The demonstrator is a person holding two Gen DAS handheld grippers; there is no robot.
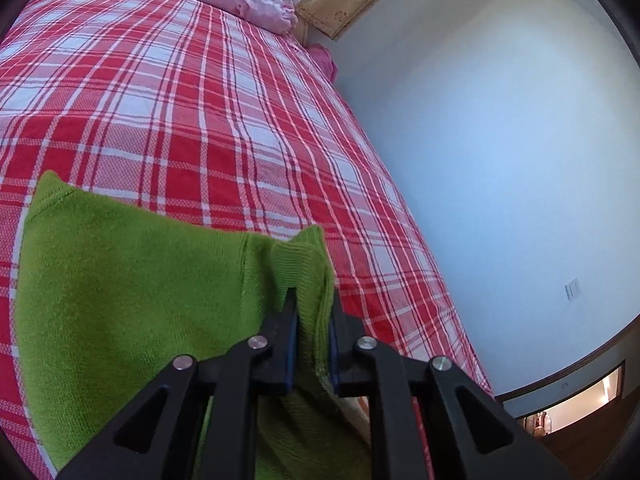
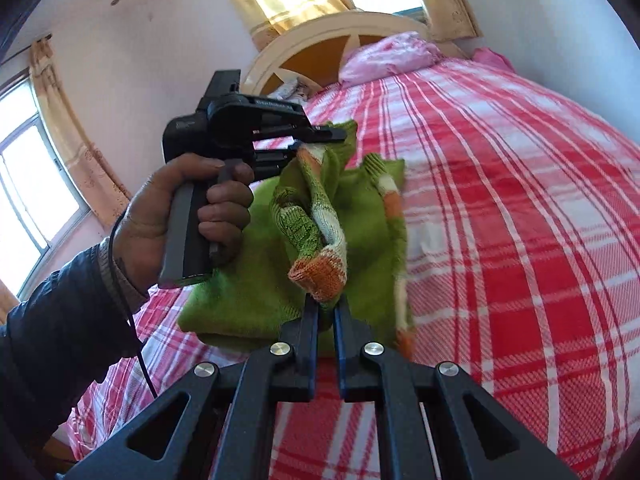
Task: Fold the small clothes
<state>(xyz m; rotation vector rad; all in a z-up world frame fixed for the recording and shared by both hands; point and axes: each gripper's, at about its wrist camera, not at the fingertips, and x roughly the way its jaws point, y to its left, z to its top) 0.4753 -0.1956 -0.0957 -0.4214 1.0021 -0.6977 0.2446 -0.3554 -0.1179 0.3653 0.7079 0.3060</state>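
Both grippers are clamping the green knitted sweater (image 2: 256, 288): left gripper (image 1: 313, 312) gripping its ribbed edge, right gripper (image 2: 326, 306) pinching the orange-striped cuff, sleeve running between them.

Fuzzy knitted sweater (image 1: 120, 280), woven plaid bedspread (image 1: 180, 100)

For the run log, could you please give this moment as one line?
fold | left gripper shut on green sweater | right gripper shut on striped cuff | bed
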